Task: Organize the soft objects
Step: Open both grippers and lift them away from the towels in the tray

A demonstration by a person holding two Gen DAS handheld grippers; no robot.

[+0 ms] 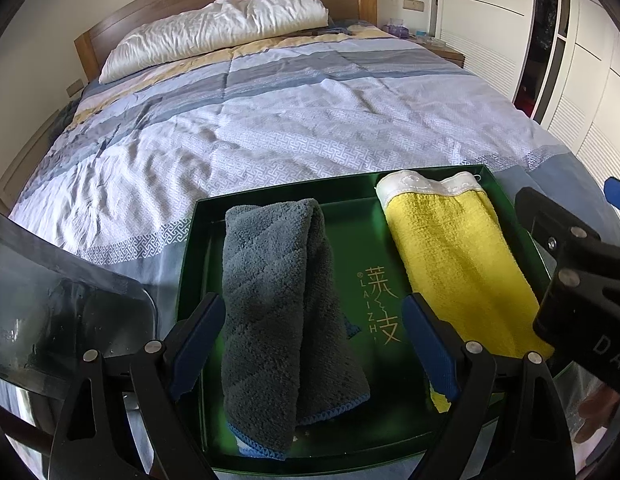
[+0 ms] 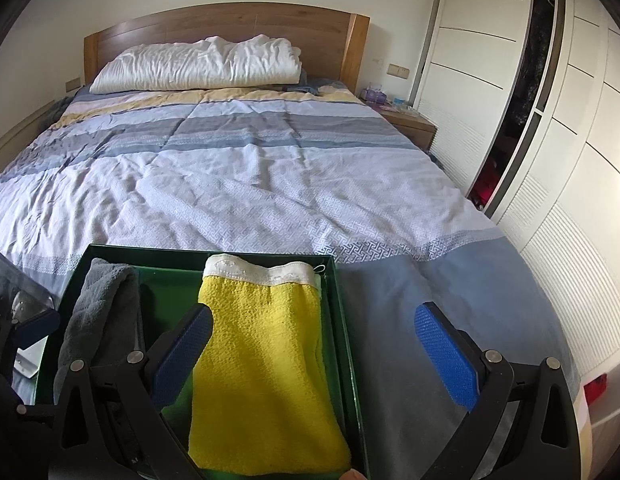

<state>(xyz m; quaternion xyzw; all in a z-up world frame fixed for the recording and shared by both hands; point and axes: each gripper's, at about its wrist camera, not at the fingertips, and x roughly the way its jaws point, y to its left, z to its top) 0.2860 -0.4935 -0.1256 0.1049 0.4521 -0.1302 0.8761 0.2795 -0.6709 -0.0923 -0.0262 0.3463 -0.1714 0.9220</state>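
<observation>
Grey towel (image 1: 285, 320) is soft and light; pinch its folded middle, since your left gripper (image 1: 314, 344) and right gripper (image 2: 326, 360) both stand apart, empty.

Left wrist view: from the foot of the bed (image 1: 269, 120), tilted steeply down, close over the green tray (image 1: 269, 190), grey towel (image 1: 277, 300) centred between its fingers.
Right wrist view: same end, aimed flatter toward the headboard (image 2: 229, 24), close over the yellow towel (image 2: 261, 360) and the tray's right wall.
Shared: tray, both towels, bedspread, pillow (image 2: 197, 66), wardrobe (image 2: 570, 120).
</observation>
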